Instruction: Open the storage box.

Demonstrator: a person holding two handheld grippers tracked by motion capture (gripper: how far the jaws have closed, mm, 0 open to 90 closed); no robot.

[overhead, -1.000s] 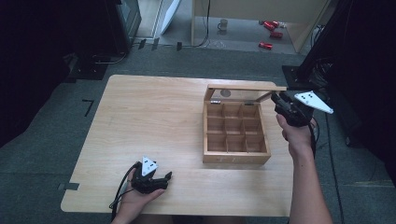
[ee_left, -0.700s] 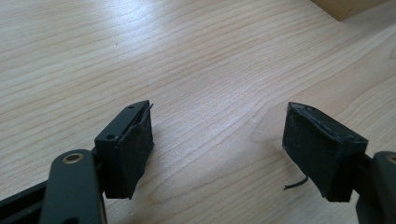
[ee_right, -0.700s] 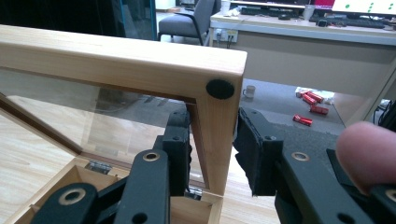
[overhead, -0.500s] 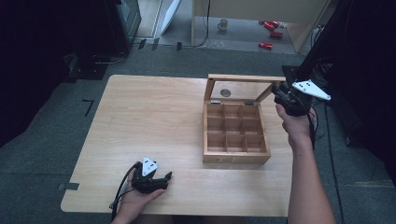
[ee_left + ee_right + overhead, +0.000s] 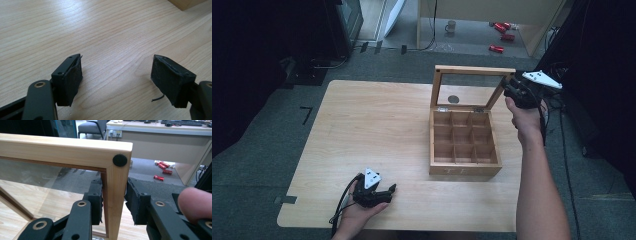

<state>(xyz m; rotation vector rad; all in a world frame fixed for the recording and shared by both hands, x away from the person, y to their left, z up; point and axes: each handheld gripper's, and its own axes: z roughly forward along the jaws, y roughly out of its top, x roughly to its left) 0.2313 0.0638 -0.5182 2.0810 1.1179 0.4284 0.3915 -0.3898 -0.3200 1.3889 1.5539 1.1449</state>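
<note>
A wooden box (image 5: 464, 169) with several square compartments stands on the right half of the table (image 5: 377, 125). Its glass-paned lid (image 5: 474, 70) is raised nearly upright on the far side. My right gripper (image 5: 510, 88) is shut on the lid's right frame rail near the top corner. In the right gripper view the two pads of the right gripper (image 5: 113, 200) press on either side of that wooden lid rail (image 5: 113, 177), just below a black bumper dot (image 5: 119, 160). My left gripper (image 5: 388, 193) rests near the table's front edge. The left gripper (image 5: 116, 75) is open over bare wood with nothing between its fingers.
Past the far edge of the table, red cans (image 5: 501, 31) and a mug (image 5: 452, 26) lie on the floor by a desk. A corner of the box (image 5: 185, 3) appears at the top right of the left gripper view.
The right hand has swung up and back with the lid's rail in its grip, and the lid has risen from a low tilt to nearly upright. The left gripper has stayed put.
</note>
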